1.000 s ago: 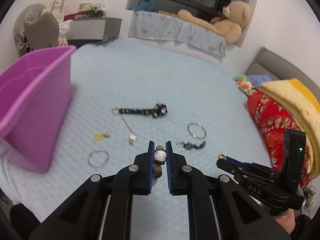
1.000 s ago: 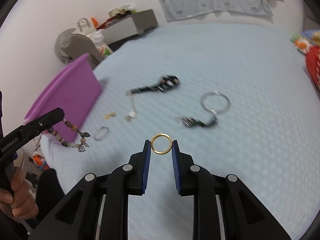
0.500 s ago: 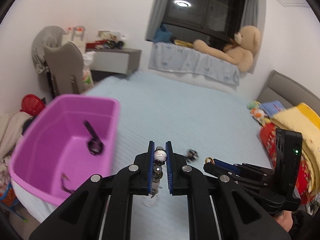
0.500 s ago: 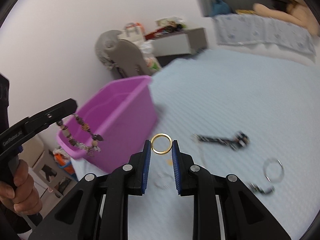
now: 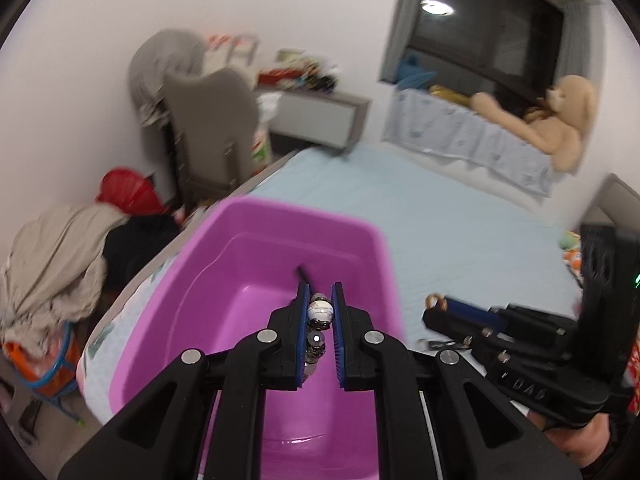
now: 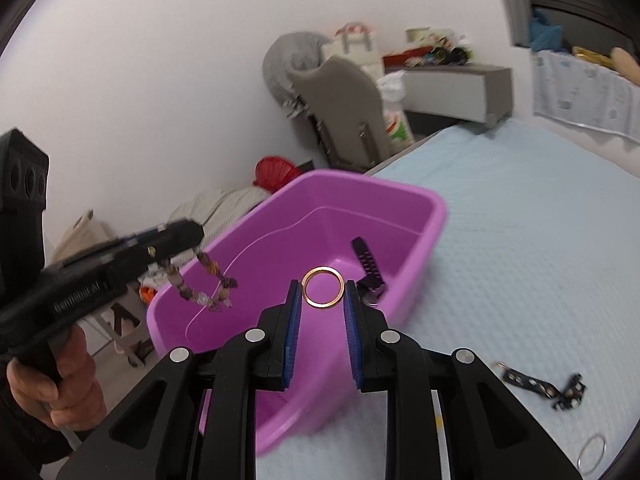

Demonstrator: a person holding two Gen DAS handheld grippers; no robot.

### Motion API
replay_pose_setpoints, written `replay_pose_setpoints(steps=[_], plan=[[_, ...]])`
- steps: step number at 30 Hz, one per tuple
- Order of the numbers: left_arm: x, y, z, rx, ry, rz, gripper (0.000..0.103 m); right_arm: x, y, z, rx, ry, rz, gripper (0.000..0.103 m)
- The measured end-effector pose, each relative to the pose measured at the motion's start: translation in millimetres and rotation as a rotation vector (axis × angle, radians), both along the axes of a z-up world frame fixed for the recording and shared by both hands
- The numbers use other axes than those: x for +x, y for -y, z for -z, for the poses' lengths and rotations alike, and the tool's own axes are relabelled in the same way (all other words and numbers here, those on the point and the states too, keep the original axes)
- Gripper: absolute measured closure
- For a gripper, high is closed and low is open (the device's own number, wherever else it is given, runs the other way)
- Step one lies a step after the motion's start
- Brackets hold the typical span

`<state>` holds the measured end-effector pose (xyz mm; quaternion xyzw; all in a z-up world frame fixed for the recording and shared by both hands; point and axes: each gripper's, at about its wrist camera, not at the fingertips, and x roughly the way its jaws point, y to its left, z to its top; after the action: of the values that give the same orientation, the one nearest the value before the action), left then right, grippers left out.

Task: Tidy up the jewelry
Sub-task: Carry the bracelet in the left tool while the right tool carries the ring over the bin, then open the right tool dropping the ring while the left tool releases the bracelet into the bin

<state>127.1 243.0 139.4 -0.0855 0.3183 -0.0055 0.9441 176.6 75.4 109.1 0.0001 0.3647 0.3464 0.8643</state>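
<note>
walls: white | window (image 5: 486, 36): dark, ceiling light reflected | chair (image 5: 212, 136): grey | bed (image 5: 460, 220): pale blue

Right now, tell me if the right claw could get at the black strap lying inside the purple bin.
Probably not yet: the right claw is shut on the gold ring. The purple bin is open-topped, with the black strap uncovered.

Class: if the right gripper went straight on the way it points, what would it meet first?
Probably the purple bin: the right gripper, holding the gold ring, points down into it, towards the black strap. Depth is uncertain.
</note>
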Motion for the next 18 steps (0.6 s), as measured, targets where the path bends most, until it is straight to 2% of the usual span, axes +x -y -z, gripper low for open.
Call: replay_pose_setpoints(steps=[2, 5, 10, 18], plan=[[7.9, -10.8, 16.0, 0.019, -0.046, -0.057, 0.092, 10.8, -16.2, 6.8, -0.027, -0.019, -0.022, 0.082], [18.0, -31.7, 42.8, -0.049, -0.128, -0.111, 0.092, 27.1, -37.9, 22.5, -0.073, -0.060, -0.048, 0.082], [32.2, -43.4, 75.6, -0.060, -0.234, -0.152, 0.092, 48.1, -63.5, 46.9, -0.150, -0.115, -0.072, 0.082], [41.5, -46.5, 99.1, -0.061, -0.321, -0.184, 0.092, 63.1, -83.8, 63.8, -0.224, -0.145, -0.073, 0.082]])
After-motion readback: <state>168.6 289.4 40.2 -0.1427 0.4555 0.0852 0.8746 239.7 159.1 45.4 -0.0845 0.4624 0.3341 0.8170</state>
